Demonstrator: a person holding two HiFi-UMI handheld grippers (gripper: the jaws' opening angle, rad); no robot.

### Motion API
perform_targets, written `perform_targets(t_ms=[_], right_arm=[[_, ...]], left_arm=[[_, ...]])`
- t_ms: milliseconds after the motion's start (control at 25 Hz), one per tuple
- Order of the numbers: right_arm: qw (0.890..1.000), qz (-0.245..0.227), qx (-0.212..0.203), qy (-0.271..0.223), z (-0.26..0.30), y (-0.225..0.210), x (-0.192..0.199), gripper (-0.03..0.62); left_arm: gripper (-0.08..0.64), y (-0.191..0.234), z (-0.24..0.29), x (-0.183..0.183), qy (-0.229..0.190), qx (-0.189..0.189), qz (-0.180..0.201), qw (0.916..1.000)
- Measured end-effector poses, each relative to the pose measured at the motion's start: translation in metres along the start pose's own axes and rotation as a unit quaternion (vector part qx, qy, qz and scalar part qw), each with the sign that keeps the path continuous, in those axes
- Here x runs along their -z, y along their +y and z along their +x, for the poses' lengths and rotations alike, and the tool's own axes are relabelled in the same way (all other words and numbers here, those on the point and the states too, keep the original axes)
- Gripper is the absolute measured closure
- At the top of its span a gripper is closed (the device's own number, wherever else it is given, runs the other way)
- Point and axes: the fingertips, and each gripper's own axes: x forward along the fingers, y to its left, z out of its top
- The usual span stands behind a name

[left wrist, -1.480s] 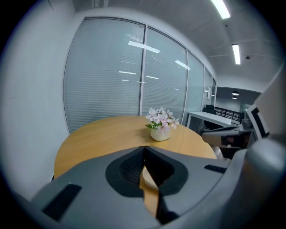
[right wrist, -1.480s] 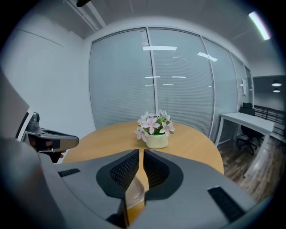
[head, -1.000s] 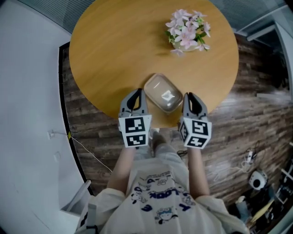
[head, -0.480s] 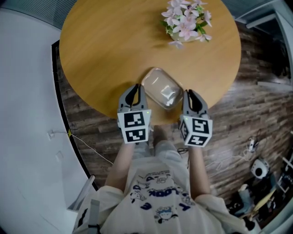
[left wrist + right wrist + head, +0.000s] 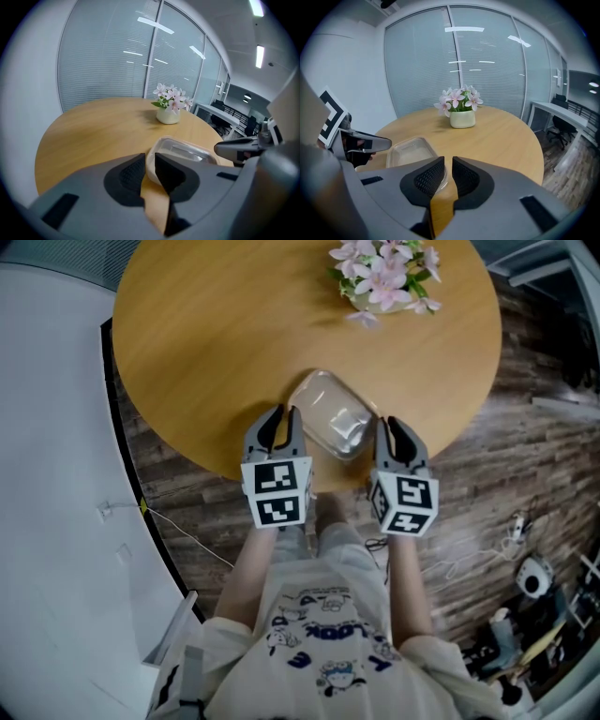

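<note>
Left gripper (image 5: 276,420), jaws pressed nearly together on nothing, hovers at the table (image 5: 206,334) edge. Box (image 5: 333,416) lies just right of it, beside the right gripper (image 5: 392,427), likewise closed. Bare tabletop runs ahead to the flowers (image 5: 382,270).

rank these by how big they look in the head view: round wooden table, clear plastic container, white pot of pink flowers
1. round wooden table, by far
2. clear plastic container and white pot of pink flowers: about alike, pot cut off at the top edge, so unranked
</note>
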Motion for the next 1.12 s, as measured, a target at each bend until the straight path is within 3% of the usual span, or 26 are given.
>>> perform_targets(t_ms=[360,680,1120], right_arm=[[1.000,0.012,-0.012,0.014,0.0081,0.0009,0.0083,0.554],[1.000,0.021,-0.019,0.007,0.0106,0.0019,0.0079,0.563],[1.000,0.024,-0.011,-0.002,0.0085,0.0029,0.0057,0.571]], left_arm=[[0.514,0.0013,0.0092,0.0110,0.019,0.002,-0.012,0.9997],[0.515,0.0026,0.0112,0.0105,0.015,0.009,-0.032,0.9993],[0.528,0.0033,0.0094,0.0077,0.005,0.007,-0.032,0.9994]])
